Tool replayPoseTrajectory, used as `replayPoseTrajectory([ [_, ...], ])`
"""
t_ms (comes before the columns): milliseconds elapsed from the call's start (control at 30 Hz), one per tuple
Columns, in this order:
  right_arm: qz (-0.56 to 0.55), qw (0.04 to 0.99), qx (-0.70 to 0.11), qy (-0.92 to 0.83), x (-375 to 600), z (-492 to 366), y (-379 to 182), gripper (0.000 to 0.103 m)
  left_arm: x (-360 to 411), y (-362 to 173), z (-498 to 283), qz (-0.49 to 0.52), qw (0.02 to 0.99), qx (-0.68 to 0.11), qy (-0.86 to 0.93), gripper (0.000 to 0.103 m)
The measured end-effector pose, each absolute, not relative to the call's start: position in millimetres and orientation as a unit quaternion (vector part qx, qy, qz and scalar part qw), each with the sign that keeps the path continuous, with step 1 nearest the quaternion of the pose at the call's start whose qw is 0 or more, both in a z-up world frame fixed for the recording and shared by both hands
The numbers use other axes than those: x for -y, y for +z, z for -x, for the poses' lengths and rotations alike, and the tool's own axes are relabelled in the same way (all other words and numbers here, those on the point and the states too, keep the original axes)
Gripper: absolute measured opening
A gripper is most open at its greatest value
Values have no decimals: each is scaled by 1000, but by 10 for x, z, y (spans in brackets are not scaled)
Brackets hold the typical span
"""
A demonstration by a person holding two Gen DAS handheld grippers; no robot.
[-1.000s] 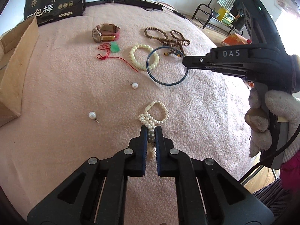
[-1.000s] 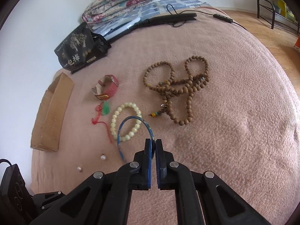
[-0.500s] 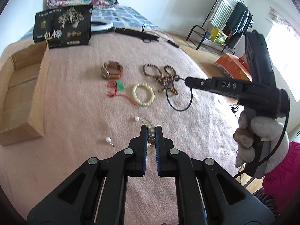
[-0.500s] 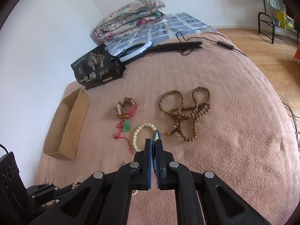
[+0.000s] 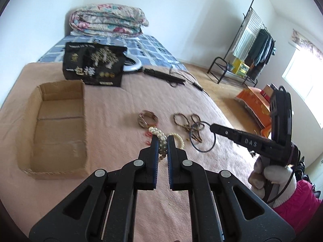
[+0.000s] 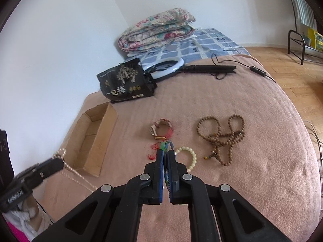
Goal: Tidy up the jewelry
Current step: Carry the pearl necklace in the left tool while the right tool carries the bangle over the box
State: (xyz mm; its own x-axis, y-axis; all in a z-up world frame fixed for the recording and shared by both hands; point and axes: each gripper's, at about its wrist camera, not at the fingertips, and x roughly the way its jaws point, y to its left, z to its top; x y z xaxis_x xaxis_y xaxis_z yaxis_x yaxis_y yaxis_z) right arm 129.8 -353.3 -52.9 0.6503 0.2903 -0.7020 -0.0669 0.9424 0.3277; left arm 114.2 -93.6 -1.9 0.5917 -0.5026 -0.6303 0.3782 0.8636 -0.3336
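This is a bedroom in a home. A bed covered with a pink blanket fills most of both views, and a folded floral quilt lies at its head on a blue checked sheet. Beyond the bed runs a wooden parquet floor under plain white walls. A black metal clothes rack with hanging garments stands by the far wall, near a bright window. Household odds and ends lie on the bed: a cardboard box, a black snack bag and a ring light with its cable.
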Motion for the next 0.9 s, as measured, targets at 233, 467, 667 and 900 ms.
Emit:
replayPoseTrajectory([
  [233,-128,901,-393,132,3158,-1378,-377,1,439,140,-1258,103,905,-355,-211,5],
  [467,-120,900,-382,175,2659,-1501,-253,1,-33,169,-1386,115,915,-347,-171,5],
  [667,-111,893,-379,214,2186,-1617,-211,1,-313,66,-1489,124,914,-358,-144,5],
  [900,-101,883,-388,246,1703,-1744,-322,1,-573,41,-1572,143,915,-356,-121,5],
])
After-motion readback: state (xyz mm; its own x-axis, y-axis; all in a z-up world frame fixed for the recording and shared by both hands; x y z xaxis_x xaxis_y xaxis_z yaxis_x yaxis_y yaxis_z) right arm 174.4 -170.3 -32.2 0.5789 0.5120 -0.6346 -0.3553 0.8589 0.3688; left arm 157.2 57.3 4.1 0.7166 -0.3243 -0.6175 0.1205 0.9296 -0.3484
